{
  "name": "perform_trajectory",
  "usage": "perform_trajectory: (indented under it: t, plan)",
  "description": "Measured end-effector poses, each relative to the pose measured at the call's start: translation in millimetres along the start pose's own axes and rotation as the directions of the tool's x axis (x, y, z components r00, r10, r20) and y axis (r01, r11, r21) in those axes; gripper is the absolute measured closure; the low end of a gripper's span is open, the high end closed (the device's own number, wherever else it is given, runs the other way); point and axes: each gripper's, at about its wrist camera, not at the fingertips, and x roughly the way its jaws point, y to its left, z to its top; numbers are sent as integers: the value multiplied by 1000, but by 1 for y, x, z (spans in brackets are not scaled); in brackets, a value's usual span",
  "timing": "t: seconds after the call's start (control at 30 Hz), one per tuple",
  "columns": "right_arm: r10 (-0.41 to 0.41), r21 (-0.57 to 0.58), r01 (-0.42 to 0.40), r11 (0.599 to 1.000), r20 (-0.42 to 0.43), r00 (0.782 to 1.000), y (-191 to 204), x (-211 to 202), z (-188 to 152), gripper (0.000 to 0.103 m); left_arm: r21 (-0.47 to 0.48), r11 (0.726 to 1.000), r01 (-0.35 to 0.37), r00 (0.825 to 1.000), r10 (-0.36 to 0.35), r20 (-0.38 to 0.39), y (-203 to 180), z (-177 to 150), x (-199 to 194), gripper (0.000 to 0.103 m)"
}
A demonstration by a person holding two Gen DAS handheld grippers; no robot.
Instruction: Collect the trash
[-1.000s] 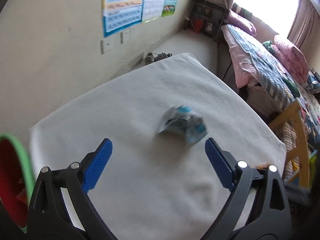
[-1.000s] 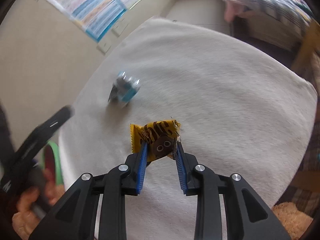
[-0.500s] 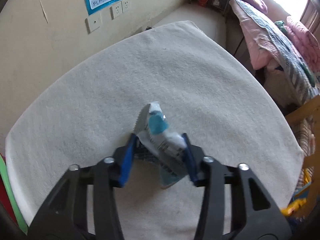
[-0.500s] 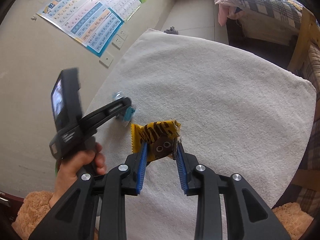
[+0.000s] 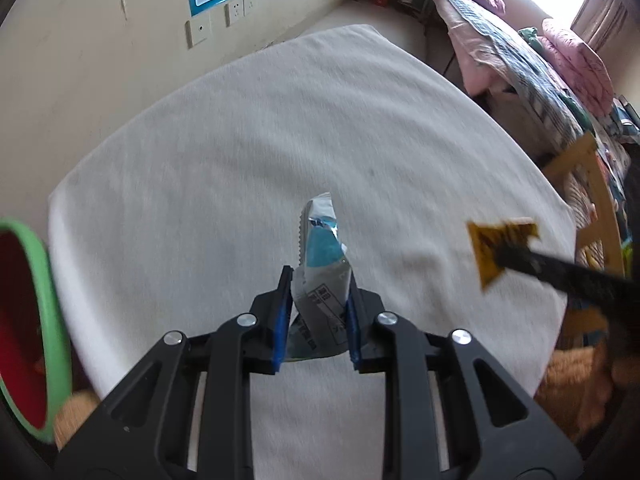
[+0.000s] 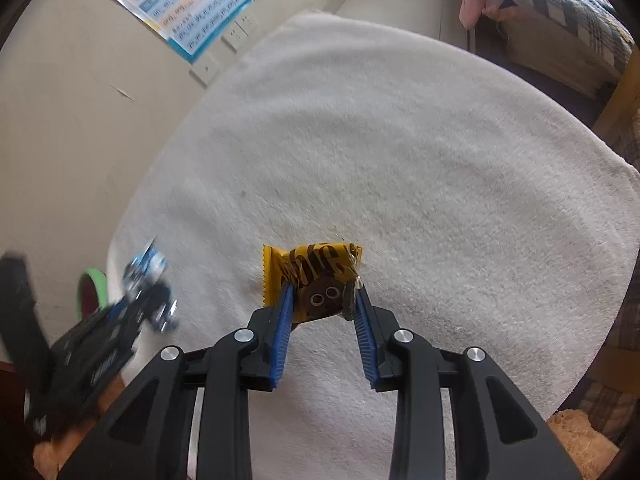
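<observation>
Trash first: I have one wrapper in each pair of tongs. The left tongs (image 5: 318, 304) are pinching a blue and silver wrapper (image 5: 320, 264), pads pressed on its lower half, so most of it sticks out past the tips. Its long axis runs straight forward along the fingers, with the serrated end pointing away from me. It looks lifted clear of the white towel (image 5: 240, 140), though I can't be sure of the gap. I grip it low, I judge, so it stays stiff enough to carry and drops cleanly when released.

The right tongs (image 6: 324, 300) are pinching a yellow wrapper (image 6: 312, 276) by its lower edge. Its long axis lies crosswise to the fingers, and the printed face with the two cartoon eyes is turned towards the camera.

The green-rimmed bin (image 5: 36, 320) sits far left of the left tongs, beyond the towel's edge. I read that as where both wrappers should go, the left one being nearer.
</observation>
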Motion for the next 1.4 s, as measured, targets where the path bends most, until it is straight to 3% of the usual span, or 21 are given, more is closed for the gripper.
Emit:
perform_trajectory:
  t: [0.1,0.23,0.3,0.37,0.47,0.67,0.87,0.93,1.0,1.07,1.1,1.17,1.27,1.4]
  plan:
    - [-21,7,21,1000,-14,1000,-4,7,-1,71,-27,999,32,999,-32,13,-4,-15,-5,73]
    - [-35,-10,34,999,-7,999,2,4,-2,65,-43,998,55,998,-55,8,-10,-27,-5,55]
    - [-49,-24,50,998,20,999,5,-2,-3,43,-39,998,50,999,-49,21,-12,-29,-7,46]
    - [-55,-25,56,998,41,998,4,-6,-4,36,-33,998,47,998,-45,47,-15,-31,-11,35]
    - [-55,-4,55,998,29,998,0,-4,-4,31,-40,999,32,995,-28,96,-14,-34,-16,26]
    - [-63,8,63,998,-11,998,-1,4,-6,31,44,996,-81,988,74,137,-24,-41,-14,21]
    - [-55,-22,54,998,-12,998,3,6,-8,31,11,1000,-21,999,20,49,-21,-42,-3,21]
    - [-49,-33,49,998,-14,999,5,8,-9,31,-4,1000,-15,1000,15,23,-19,-44,2,21]
    - [-37,-36,37,999,-16,999,6,9,-9,37,-14,1000,-9,1000,9,-2,-16,-46,7,31]
    - [-33,-44,32,999,-21,999,9,10,-10,49,-14,1000,3,1000,-4,-29,-15,-47,11,50]
    - [-31,-52,30,998,-25,999,10,11,-10,57,-12,1000,9,999,-9,-32,-15,-48,11,53]
    - [-23,-58,21,998,-19,1000,12,11,-11,64,-10,1000,17,999,-17,-27,-14,-47,9,71]
    - [5,-64,-4,998,13,1000,15,5,-10,82,3,1000,11,1000,-11,9,-12,-44,-2,76]
    - [27,-82,-20,996,84,996,24,-10,-7,90,2,1000,5,997,-5,73,-7,-35,-24,82]
